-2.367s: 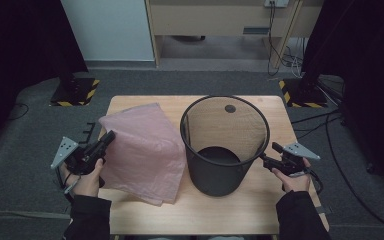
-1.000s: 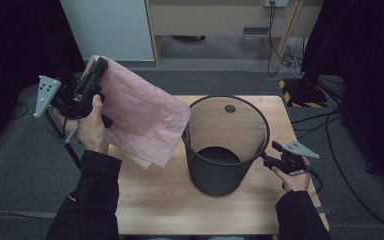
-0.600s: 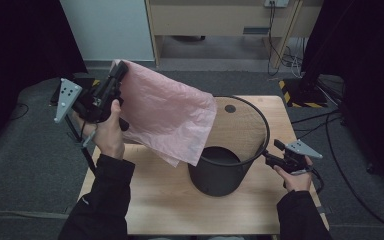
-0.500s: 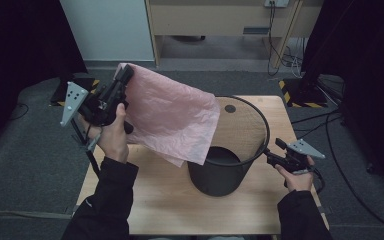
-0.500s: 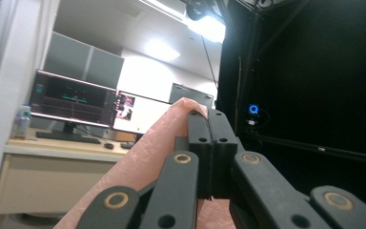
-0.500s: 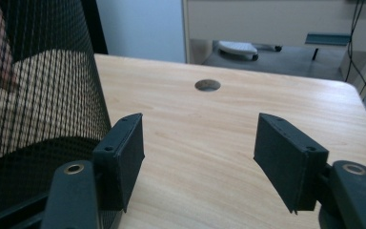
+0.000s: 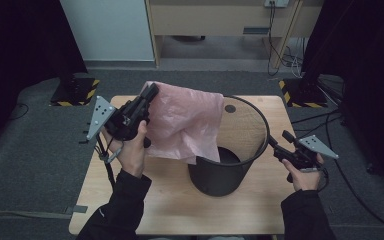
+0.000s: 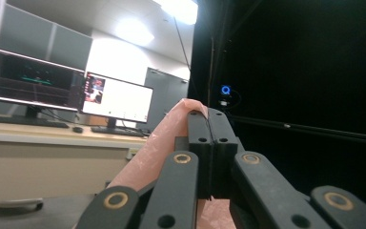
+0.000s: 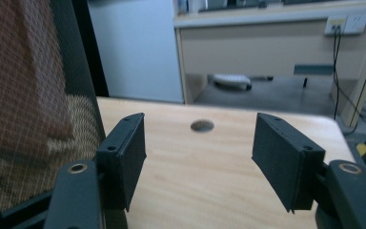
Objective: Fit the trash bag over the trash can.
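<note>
A: What lies around the pale wooden worktop point(image 7: 180, 210)?

B: Grey carpet floor point(image 7: 30, 165) on every side; two black bases with yellow-and-black hazard stripes, one beyond the left far corner point(image 7: 75, 90), one beyond the right point(image 7: 300, 92); black curtains point(image 7: 15, 45) darken both flanks.

A: And behind it?

B: A pale blue-grey panel point(image 7: 107, 30) standing upright; beside it a beige wooden desk point(image 7: 220, 17) with cables point(image 7: 285, 45) hanging at its right end; a round hole point(image 7: 230, 108) is cut in the worktop near its far edge.

A: Anything else in the room?

B: Two lit monitors point(image 8: 66, 93) on a long cream counter point(image 8: 52, 162), a keyboard point(image 8: 28, 123) before them; a small blue ring light point(image 8: 225, 89) glows against the dark.
</note>
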Demonstrator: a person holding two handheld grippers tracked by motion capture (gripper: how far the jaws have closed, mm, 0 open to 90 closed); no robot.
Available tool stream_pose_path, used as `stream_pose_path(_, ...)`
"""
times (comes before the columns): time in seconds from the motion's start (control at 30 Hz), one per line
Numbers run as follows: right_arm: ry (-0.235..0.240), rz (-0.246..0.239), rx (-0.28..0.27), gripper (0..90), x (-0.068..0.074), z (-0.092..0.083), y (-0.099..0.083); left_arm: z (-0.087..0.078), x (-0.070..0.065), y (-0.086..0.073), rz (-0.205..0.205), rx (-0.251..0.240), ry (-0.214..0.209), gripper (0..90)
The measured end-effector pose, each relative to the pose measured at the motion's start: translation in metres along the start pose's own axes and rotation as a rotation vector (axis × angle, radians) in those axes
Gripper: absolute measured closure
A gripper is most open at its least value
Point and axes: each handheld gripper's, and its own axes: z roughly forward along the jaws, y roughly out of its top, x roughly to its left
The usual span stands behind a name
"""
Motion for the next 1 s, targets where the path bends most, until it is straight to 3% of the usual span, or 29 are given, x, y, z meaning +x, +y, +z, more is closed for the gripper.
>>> stream_pose_path(0.4, 0.004, 0.016, -0.070, 36.0, -0.002, -0.009, 0.014, 0.003, -0.015, -0.025, -0.018, 0.048, -0.067, 89.8)
stream_pose_path(1.0, 0.042, 0.009, -0.138, 36.7, 0.007, -0.015, 0.033, 0.010, -0.032, -0.035, -0.022, 0.075, -0.113, 89.8)
